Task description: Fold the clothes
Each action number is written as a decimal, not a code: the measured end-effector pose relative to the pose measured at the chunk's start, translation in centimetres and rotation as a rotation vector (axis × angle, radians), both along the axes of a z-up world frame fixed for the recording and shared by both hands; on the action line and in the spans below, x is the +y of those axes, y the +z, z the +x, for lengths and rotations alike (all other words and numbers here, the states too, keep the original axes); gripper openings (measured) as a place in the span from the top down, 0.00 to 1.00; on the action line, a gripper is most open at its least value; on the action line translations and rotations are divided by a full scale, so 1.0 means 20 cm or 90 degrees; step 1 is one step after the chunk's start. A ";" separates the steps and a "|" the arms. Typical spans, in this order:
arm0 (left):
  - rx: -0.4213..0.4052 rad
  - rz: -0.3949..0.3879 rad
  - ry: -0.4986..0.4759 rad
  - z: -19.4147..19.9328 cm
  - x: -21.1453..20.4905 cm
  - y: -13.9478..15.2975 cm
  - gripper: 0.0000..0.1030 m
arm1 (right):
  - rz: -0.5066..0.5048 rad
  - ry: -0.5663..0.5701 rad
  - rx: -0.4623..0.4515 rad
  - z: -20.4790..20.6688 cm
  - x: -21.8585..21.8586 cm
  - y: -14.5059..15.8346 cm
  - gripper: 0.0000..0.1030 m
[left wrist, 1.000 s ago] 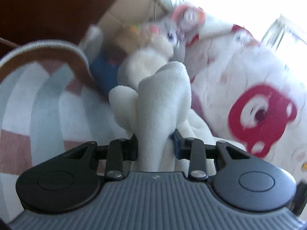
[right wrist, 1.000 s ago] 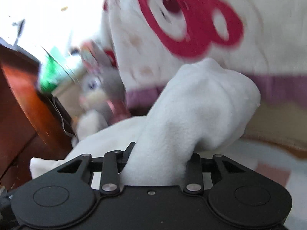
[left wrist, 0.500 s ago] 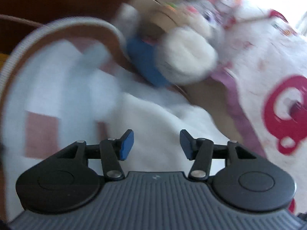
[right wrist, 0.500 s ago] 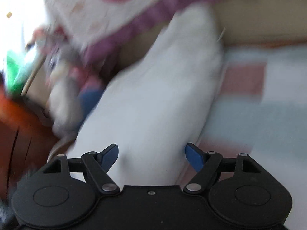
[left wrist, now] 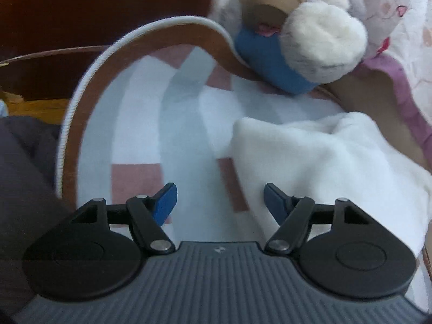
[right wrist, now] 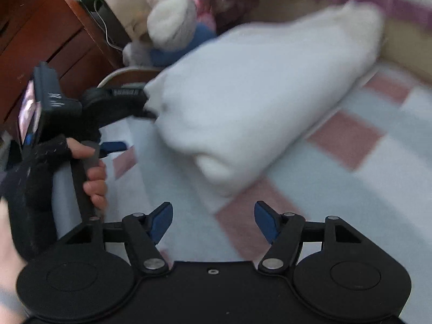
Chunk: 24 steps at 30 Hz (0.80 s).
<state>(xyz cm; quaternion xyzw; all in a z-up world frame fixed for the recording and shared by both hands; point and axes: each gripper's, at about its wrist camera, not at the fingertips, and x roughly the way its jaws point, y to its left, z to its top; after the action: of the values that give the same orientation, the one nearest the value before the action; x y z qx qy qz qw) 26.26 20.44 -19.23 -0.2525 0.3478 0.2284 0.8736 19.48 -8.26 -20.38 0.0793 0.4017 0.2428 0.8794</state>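
Both wide apart and holding nothing, left gripper (left wrist: 220, 198) and right gripper (right wrist: 213, 220), with fluffy white garment (right wrist: 256, 108) lying bunched on checked blanket (right wrist: 351, 178), near stuffed bunny (left wrist: 321, 32).

White fleece garment (right wrist: 251, 108): soft, fluffy, bunched in a long lumpy roll, lying flat on the bed, not gripped. In right wrist view it sits ahead of the fingers (right wrist: 162, 220), slanting up-right; in left wrist view, ahead & right of them.
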 end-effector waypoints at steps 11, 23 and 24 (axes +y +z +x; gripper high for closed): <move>0.001 0.013 -0.147 -0.18 -0.29 0.15 0.28 | -0.078 -0.059 -0.125 -0.15 -0.20 0.28 0.31; 0.018 0.125 -0.310 -0.66 -0.62 0.47 0.17 | -0.051 -0.109 -0.202 -0.51 -0.35 0.55 0.31; 0.017 0.135 -0.314 -0.71 -0.64 0.50 0.15 | -0.059 -0.107 -0.212 -0.55 -0.35 0.57 0.31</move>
<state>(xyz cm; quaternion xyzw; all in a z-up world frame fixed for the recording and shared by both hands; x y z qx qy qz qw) 12.06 7.71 -9.32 -0.0640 0.3847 0.0475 0.9196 8.43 -15.26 -8.98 0.0305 0.2530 0.1591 0.9538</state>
